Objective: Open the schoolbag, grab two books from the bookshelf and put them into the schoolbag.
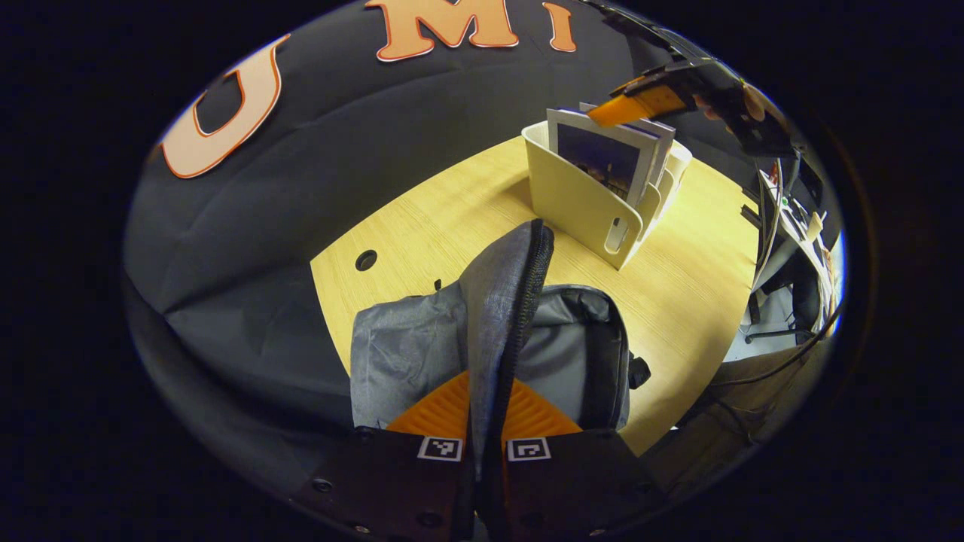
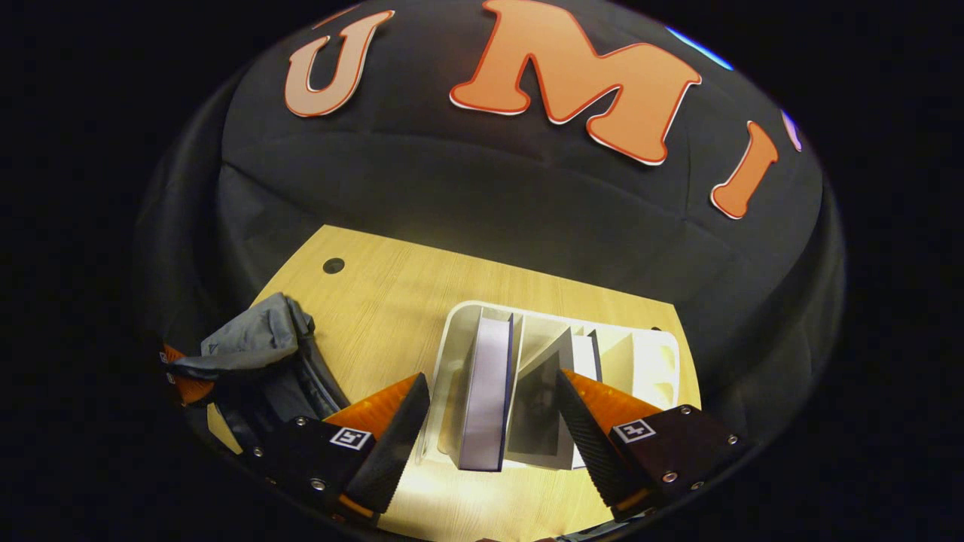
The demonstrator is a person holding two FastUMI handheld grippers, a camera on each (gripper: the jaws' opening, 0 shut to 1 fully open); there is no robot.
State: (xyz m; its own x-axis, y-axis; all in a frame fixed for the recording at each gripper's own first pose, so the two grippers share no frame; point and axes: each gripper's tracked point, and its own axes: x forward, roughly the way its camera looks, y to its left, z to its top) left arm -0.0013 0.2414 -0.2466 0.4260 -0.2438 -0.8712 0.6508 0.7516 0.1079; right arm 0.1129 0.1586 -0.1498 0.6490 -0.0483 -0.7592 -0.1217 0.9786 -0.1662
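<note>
The grey schoolbag (image 1: pixel 580 354) lies on the wooden table (image 1: pixel 452 218), unzipped, with its dark inside showing. My left gripper (image 1: pixel 488 380) is shut on the bag's front flap (image 1: pixel 501 301) and holds it upright by the zipper edge. Behind the bag stands a cream bookshelf (image 1: pixel 580 203) holding books (image 1: pixel 602 154). My right gripper (image 2: pixel 491 388) hovers open over the bookshelf (image 2: pixel 648 361), its fingers straddling a blue-edged book (image 2: pixel 486 391) and a grey book (image 2: pixel 538 399). It is also visible above the books as the right gripper (image 1: pixel 629 109). The schoolbag (image 2: pixel 256 346) lies to the left.
A round cable hole (image 1: pixel 366 260) sits in the table near the black cloth wall. Past the table's right edge are cables and a desk with clutter (image 1: pixel 791 218). Bare tabletop (image 2: pixel 392 301) lies between bag and bookshelf.
</note>
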